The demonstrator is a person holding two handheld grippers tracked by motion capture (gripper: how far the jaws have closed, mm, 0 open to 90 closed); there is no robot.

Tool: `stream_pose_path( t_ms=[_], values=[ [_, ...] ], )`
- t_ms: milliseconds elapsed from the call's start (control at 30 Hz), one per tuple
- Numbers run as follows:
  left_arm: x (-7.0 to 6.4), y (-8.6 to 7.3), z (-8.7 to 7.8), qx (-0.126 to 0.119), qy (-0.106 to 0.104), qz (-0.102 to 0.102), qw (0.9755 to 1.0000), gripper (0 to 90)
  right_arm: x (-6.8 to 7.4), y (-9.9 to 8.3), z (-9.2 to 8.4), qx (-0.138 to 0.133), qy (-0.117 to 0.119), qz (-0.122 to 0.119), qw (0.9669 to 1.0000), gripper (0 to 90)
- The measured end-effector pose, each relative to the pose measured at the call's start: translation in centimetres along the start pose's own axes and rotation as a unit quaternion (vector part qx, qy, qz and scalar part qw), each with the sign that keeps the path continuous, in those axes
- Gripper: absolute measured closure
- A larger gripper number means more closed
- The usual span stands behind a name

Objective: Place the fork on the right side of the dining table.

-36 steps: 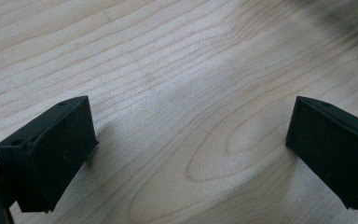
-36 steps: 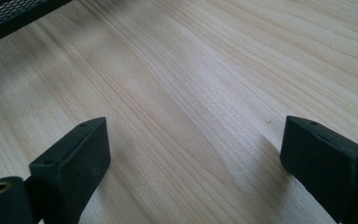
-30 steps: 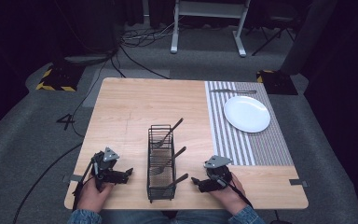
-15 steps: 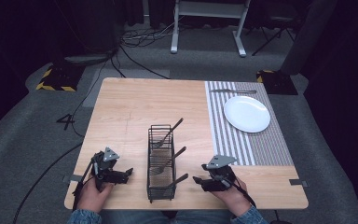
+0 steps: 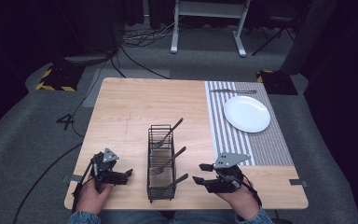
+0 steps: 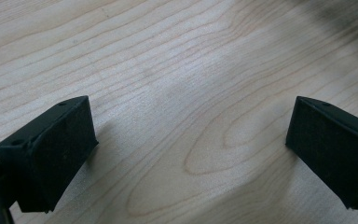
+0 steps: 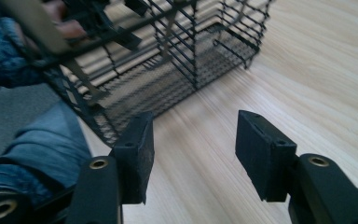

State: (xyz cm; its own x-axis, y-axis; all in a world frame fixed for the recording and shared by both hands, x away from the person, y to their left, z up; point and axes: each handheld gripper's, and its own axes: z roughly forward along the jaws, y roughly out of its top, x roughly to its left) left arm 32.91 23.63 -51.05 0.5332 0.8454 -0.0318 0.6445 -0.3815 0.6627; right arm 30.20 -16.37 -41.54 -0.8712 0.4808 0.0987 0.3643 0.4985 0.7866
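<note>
Both grippers are hovering low over the wooden table [image 5: 135, 107], jaws spread wide and gripping nothing. The left gripper [image 5: 127, 173] and right gripper [image 5: 200, 173] are flanking the black wire cutlery caddy [image 5: 161, 163], which is holding three forks.

A black wire cutlery caddy [image 5: 161, 161] stands at lower centre of the wooden counter [image 5: 130, 112], holding three forks [image 5: 167, 136]. A striped placemat [image 5: 261, 140] occupies the right of the counter, with a white plate [image 5: 246, 113] on it and a knife [image 5: 233, 91] above.

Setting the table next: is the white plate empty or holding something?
Empty. The white plate on the striped placemat shows a bare surface in the high view.
</note>
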Motion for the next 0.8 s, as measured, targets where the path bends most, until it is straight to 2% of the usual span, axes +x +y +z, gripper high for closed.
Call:
stream_pose_path(
  t_ms=[267,433,600,700,733,800],
  values=[
    [0.0,0.0,0.0,0.000,0.000,0.000,1.0000,1.5,1.3,1.6,-1.1,-0.016,0.029,-0.016,0.9993,50.1],
    [0.0,0.0,0.0,0.000,0.000,0.000,1.0000,1.5,2.4,2.5,-1.6,-0.021,0.047,-0.035,0.9981,52.1],
    [0.0,0.0,0.0,0.000,0.000,0.000,1.0000,1.5,3.2,3.0,-1.7,-0.029,0.068,-0.048,0.9961,55.6],
    [0.0,0.0,0.0,0.000,0.000,0.000,1.0000,1.4,3.3,3.2,-1.6,-0.036,0.080,-0.046,0.9951,56.1],
    [0.0,0.0,0.0,0.000,-0.001,-0.002,1.0000,1.5,3.4,3.4,-1.5,-0.049,0.090,-0.043,0.9938,56.1],
    [0.0,0.0,0.0,-0.001,-0.001,-0.002,1.0000,1.4,3.6,3.5,-1.4,-0.055,0.088,-0.050,0.9933,56.4]
  ],
)
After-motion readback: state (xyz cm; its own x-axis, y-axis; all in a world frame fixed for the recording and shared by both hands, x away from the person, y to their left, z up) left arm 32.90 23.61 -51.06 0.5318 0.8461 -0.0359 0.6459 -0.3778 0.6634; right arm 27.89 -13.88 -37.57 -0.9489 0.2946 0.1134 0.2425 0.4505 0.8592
